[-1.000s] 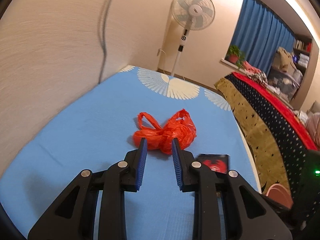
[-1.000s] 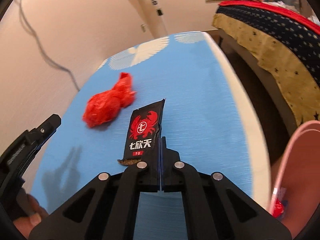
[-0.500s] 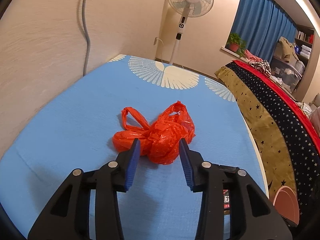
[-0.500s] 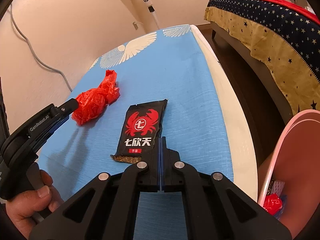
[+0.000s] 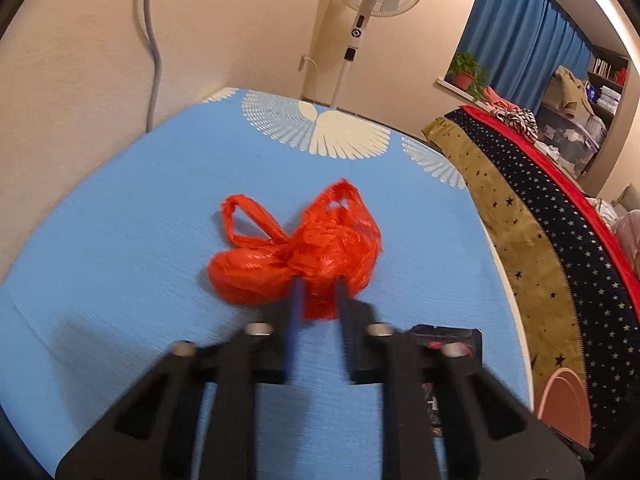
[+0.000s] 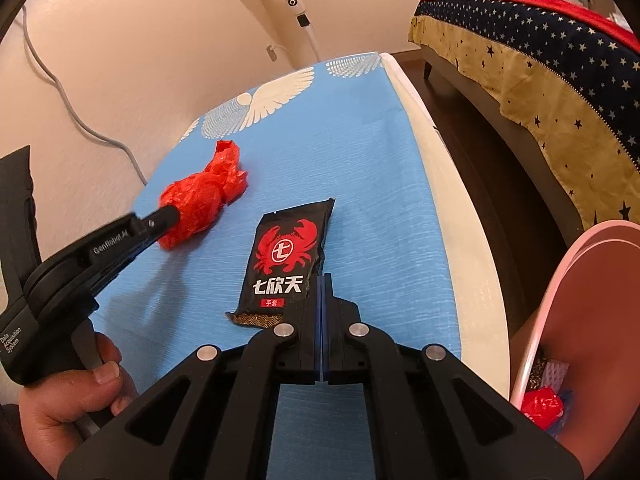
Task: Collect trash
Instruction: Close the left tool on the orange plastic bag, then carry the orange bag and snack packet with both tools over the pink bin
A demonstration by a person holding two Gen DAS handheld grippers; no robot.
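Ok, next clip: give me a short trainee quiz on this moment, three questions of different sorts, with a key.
1. Multiple choice: what sits between the fingers of the left gripper?
A. the red plastic bag
B. a drinks can
C. a fan cable

2. True or false: the black crab-print wrapper lies flat on the blue cloth, apart from the red plastic bag.

3. Short answer: which container beside the table already has trash in it?

Key
1. A. The left gripper's jaws are closing with the bag bunched between them.
2. True. Bare blue cloth shows between the two.
3. The pink bin; a red scrap lies in its bottom.
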